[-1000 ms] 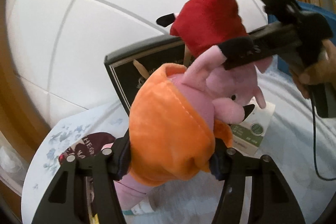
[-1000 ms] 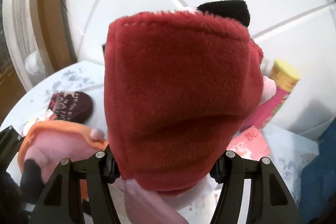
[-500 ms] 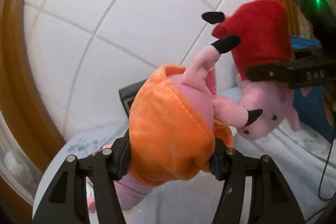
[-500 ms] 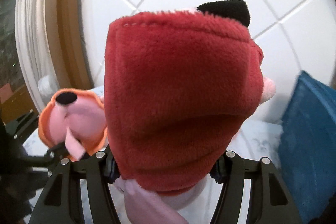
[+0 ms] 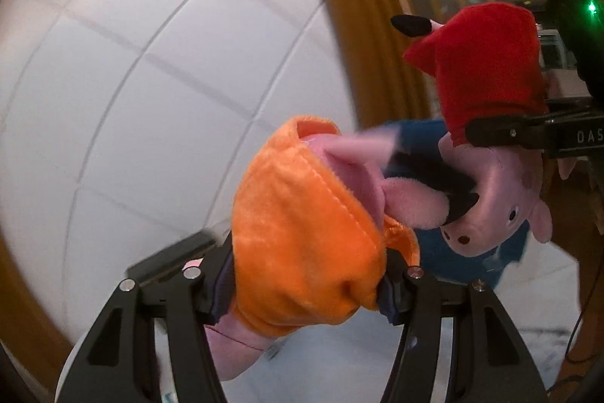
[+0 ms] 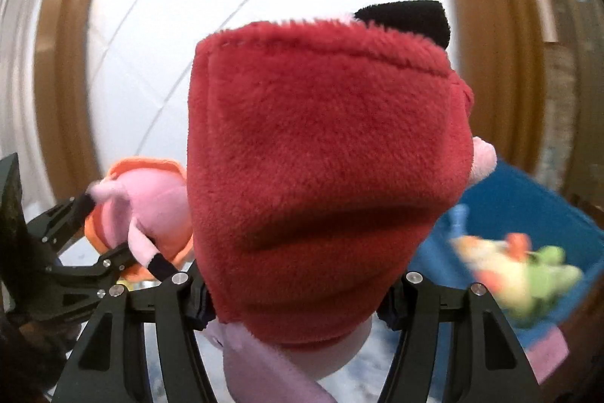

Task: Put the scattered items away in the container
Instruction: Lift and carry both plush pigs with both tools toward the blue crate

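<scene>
Both plush pigs hang upside down, skirts up, heads dangling. The left gripper is clamped on the pig in the orange dress; the right gripper is clamped on the pig in the red dress. The blue fabric bin lies ahead to the right, nearer the right hand, with a blurred soft toy already inside. Fleecy and squashy, the pigs should drop in easily.

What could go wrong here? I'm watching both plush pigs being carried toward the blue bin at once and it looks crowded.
1. The orange-dress pig in the left gripper and the red-dress pig in the right gripper hang close together; their limbs may snag or collide.
2. The blue bin already holds a toy; two bulky pigs could catch its rim or spill out.
</scene>
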`<state>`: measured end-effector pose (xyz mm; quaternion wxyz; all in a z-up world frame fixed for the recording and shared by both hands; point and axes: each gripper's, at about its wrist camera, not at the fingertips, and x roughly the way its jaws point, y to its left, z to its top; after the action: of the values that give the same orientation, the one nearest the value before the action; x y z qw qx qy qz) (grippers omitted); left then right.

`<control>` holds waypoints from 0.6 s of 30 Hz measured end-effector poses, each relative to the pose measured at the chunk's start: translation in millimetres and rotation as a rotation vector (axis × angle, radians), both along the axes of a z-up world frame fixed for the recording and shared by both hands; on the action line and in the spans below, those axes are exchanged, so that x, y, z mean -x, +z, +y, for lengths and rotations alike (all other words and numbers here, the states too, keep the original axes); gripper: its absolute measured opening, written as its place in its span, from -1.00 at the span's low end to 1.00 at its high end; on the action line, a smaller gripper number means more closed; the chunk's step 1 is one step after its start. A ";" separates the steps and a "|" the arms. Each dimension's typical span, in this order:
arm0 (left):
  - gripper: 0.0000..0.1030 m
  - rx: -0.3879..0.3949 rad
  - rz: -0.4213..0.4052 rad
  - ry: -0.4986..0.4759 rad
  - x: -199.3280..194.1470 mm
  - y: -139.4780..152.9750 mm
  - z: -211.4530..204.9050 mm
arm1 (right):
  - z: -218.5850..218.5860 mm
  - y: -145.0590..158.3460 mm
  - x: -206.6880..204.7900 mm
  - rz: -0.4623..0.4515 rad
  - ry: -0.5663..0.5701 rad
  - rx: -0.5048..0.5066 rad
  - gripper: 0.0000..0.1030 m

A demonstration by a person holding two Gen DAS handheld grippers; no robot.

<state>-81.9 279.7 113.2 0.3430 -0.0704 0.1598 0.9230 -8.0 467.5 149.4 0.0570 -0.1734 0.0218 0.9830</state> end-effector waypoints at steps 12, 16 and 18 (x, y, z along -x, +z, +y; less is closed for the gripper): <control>0.17 -0.046 0.060 -0.107 -45.9 60.4 182.1 | 152.5 44.3 -96.4 0.084 -0.162 -0.042 0.24; 0.18 -0.046 0.049 -0.097 -46.6 73.1 238.6 | 205.1 51.7 -91.0 0.084 -0.181 -0.040 0.25; 0.18 -0.035 0.050 -0.087 -44.2 77.4 261.4 | 228.4 53.8 -86.2 0.070 -0.189 -0.032 0.25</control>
<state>-37.7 541.1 190.5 0.3800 -0.0341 0.1550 0.9113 78.2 695.9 203.2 0.1513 -0.1351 0.0241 0.9789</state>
